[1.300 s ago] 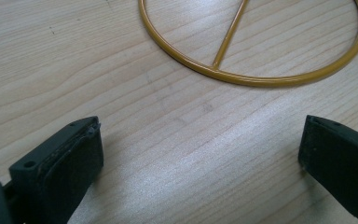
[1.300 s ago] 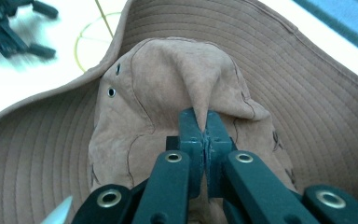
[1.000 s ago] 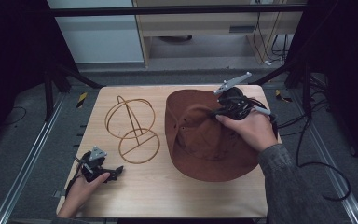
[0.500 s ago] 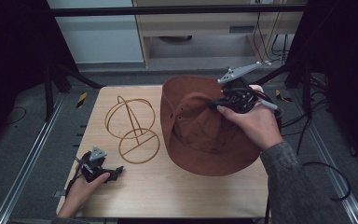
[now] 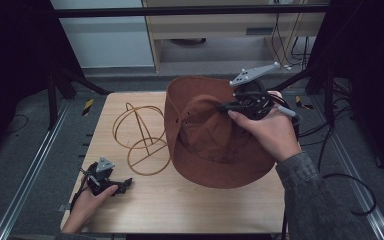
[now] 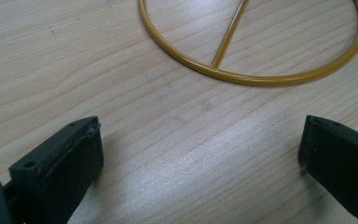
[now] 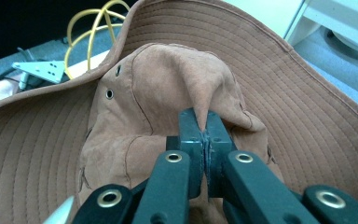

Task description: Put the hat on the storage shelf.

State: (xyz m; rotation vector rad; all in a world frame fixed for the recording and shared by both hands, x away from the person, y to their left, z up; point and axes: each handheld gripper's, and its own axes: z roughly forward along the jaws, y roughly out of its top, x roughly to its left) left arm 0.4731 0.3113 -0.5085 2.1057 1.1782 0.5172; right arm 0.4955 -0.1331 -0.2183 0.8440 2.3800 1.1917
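The right gripper (image 5: 230, 107) has its 2 black jaws pinched tight on a fold of soft fabric at the crown of the brown wide-brimmed suede hat (image 5: 207, 135), as the right gripper view shows closely: the pads meet on a raised ridge of the crown (image 7: 204, 122), with the stitched brim curving around behind. In the high view the hat hangs tilted from that pinch, its far brim raised toward the back of the table and its near brim low over the pale wooden tabletop (image 5: 180, 205), on the table's right half. Gripping the crown rather than the floppy brim probably lets the hat be carried as 1 piece and lowered crown-up. Just left of it stands the yellow wire hat stand (image 5: 140, 137), a flat ring base with hoops rising from it, likely where the hat is meant to sit. The left gripper (image 5: 120, 185) rests near the front left corner, jaws wide apart and empty, with the stand's ring base (image 6: 256, 77) just ahead.
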